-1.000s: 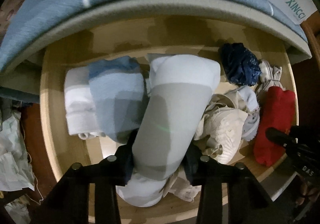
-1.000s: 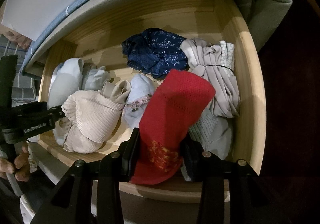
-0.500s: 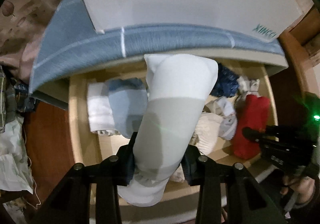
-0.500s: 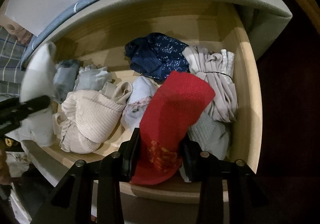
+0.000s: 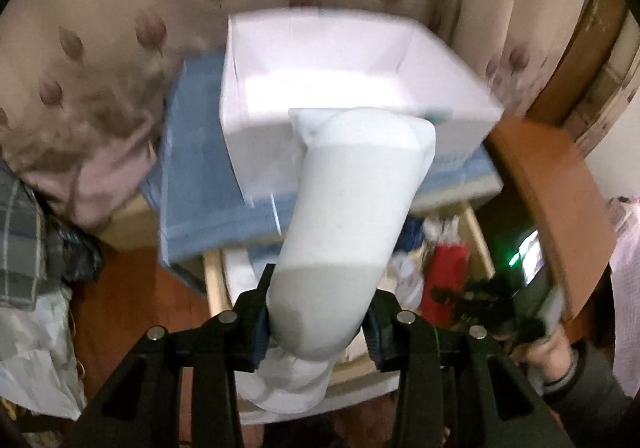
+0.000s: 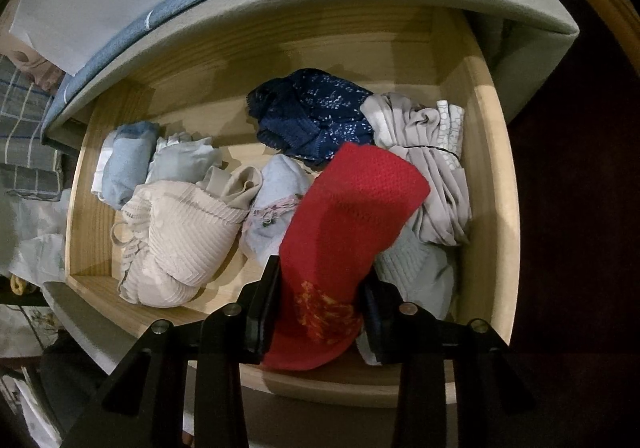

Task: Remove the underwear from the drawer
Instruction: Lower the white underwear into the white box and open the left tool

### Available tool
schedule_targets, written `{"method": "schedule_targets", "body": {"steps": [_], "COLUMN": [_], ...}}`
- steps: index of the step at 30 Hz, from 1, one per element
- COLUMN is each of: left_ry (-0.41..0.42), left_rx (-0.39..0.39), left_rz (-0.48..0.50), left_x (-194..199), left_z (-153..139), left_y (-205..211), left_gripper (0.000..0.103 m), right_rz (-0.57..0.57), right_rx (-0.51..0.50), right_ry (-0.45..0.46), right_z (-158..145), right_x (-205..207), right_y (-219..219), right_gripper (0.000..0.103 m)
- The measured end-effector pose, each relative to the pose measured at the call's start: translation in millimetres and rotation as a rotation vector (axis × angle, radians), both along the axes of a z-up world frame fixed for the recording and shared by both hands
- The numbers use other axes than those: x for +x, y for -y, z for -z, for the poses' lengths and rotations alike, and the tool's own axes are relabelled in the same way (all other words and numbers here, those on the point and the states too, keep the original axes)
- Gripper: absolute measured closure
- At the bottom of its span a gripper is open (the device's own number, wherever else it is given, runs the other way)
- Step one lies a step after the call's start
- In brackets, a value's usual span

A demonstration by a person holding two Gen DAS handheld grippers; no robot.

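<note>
My left gripper (image 5: pixel 316 322) is shut on a rolled white and grey underwear (image 5: pixel 348 216), held high above the drawer (image 5: pixel 214 276) and in front of a white open box (image 5: pixel 340 64). My right gripper (image 6: pixel 320 312) is shut on a rolled red underwear (image 6: pixel 348 224) just over the front right of the wooden drawer (image 6: pixel 496 184). The drawer holds a navy patterned roll (image 6: pixel 312 112), a grey bundle (image 6: pixel 428 160), a cream ribbed roll (image 6: pixel 180 240), a pale blue roll (image 6: pixel 128 160) and a light blue piece (image 6: pixel 272 204).
The white box sits on a blue cushion top (image 5: pixel 200 184) above the drawer. A leaf-patterned curtain (image 5: pixel 100 48) hangs behind. Checked cloth (image 5: pixel 24 232) and white bags (image 5: pixel 36 360) lie left. The right gripper and hand (image 5: pixel 492 300) show at lower right, near a brown wooden panel (image 5: pixel 560 208).
My left gripper has lifted the white and grey roll up out of the drawer to the level of the white box. My right gripper has held the red roll almost still.
</note>
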State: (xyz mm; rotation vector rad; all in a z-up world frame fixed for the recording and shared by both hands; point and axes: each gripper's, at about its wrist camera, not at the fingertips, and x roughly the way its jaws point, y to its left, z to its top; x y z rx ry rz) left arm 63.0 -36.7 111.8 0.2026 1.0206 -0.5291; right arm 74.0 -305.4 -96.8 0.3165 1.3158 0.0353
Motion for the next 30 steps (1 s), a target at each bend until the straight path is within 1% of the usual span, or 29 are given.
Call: {"method": "schedule_targets", "body": {"steps": [4, 7, 9, 11, 13, 17, 20, 23, 25, 30], "left_ry": [0.104, 0.182, 0.223, 0.265, 0.280, 0.250, 0.210, 0.132, 0.084, -0.026], "left_rx": [-0.067, -0.116, -0.144, -0.156, -0.170, -0.202, -0.189, -0.137, -0.077, -0.010], "left_rz": [-0.027, -0.049, -0.063, -0.073, -0.083, -0.105, -0.116, -0.132, -0.146, -0.170], "left_x": [9, 26, 40, 53, 70, 110, 133, 153, 163, 172], "left_z": [-53, -86, -100, -107, -110, -95, -72, -40, -18, 19], "left_y": [-5, 0, 6, 13, 21, 38, 50, 59, 64, 67], "left_gripper": [0.065, 0.065, 0.065, 0.065, 0.065, 0.065, 0.065, 0.065, 0.065, 0.065], "right_rz": [0.002, 0.002, 0.002, 0.002, 0.004, 0.011, 0.012, 0.007, 0.007, 0.007], "right_rx": [0.006, 0.007, 0.009, 0.012, 0.018, 0.035, 0.045, 0.046, 0.050, 0.065], "right_ry": [-0.001, -0.001, -0.001, 0.000, 0.002, 0.002, 0.003, 0.002, 0.000, -0.001], "right_z": [0, 0, 0, -1, -1, -1, -1, -1, -1, 0], "right_x": [-1, 0, -1, -2, -2, -3, -4, -4, -3, -2], "right_y": [2, 2, 3, 4, 5, 8, 9, 9, 9, 9], "right_gripper": [0.069, 0.069, 0.069, 0.069, 0.069, 0.069, 0.069, 0.068, 0.068, 0.068]}}
